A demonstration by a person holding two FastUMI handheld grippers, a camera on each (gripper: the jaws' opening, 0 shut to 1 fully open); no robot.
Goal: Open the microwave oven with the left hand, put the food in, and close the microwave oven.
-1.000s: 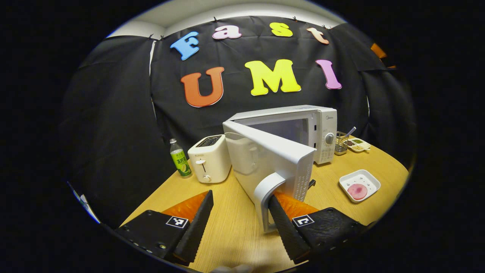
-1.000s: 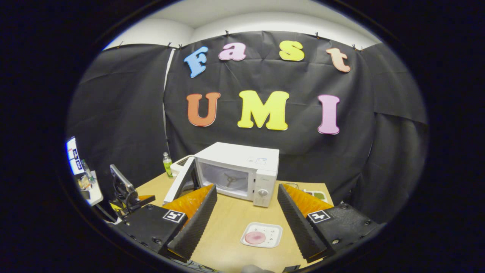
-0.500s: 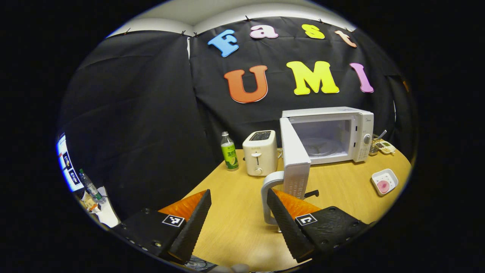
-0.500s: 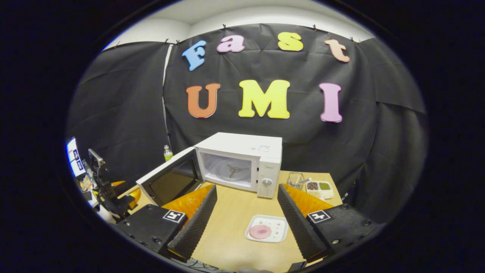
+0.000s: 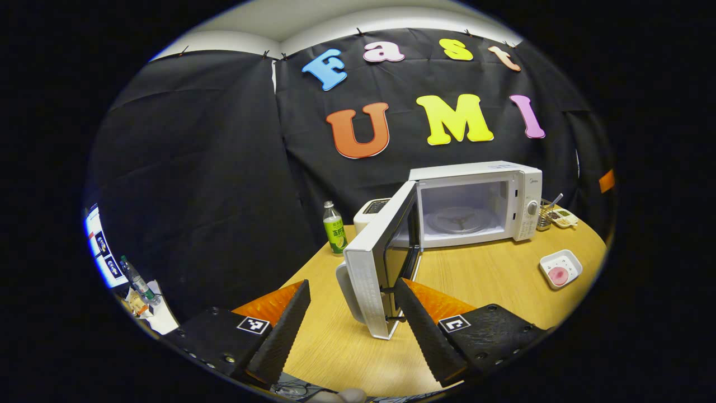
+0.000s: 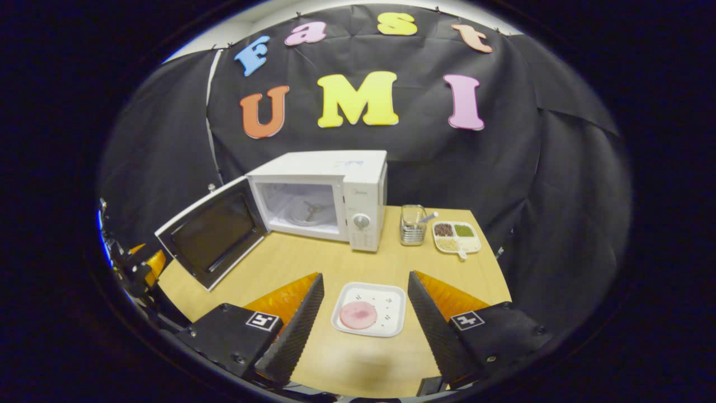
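Light wood-grain desk (image 6: pixel 475 268), curved front edge, set in a booth hung with black cloth; a strip of white wall and ceiling shows above the cloth. White microwave oven (image 6: pixel 358 184) stands at the back of the desk, its door (image 6: pixel 210 232) swung wide, turntable visible inside.

Left hand-held gripper (image 5: pixel 352 327) — fingers spread, nothing between them; the door's edge stands just ahead, near the right finger. Right hand-held gripper (image 6: pixel 366 319) also open, poised over a white square plate (image 6: pixel 391 305) carrying a pink round of food (image 6: pixel 358 315), which lies on the desk in front of the oven.

Also on the desk: green-labelled bottle (image 5: pixel 334 229), toaster (image 5: pixel 372 208) behind the door, wire holder (image 6: pixel 413 225), divided dish (image 6: pixel 456 236) of grains.
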